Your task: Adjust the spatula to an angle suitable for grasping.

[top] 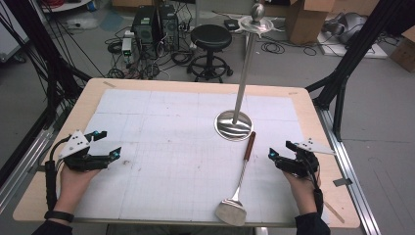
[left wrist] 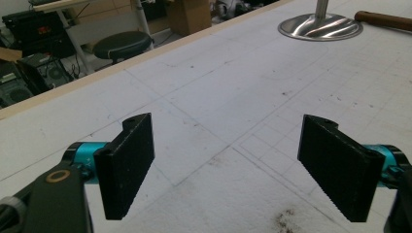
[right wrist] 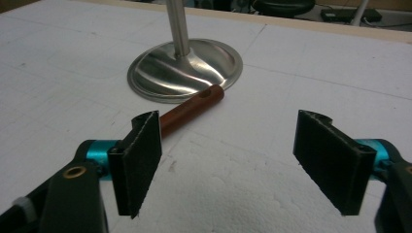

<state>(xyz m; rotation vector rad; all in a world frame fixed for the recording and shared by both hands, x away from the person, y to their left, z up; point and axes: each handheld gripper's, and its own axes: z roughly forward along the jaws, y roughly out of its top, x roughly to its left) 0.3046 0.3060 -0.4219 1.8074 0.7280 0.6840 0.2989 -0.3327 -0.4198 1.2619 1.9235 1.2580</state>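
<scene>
A spatula lies flat on the tabletop, its wooden handle touching the base of the steel stand. Both the left gripper and right gripper hover with jaws spread, holding nothing. I'd bring the right one down square across the handle, clear of the base.

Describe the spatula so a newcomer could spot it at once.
Start at the tall steel stand with the round base, right of centre on the white mat. The spatula lies just in front of that base, running toward the table's near edge. It is the one flat-lying tool: reddish-brown wooden grip, twisted metal shaft, flat metal blade.
</scene>
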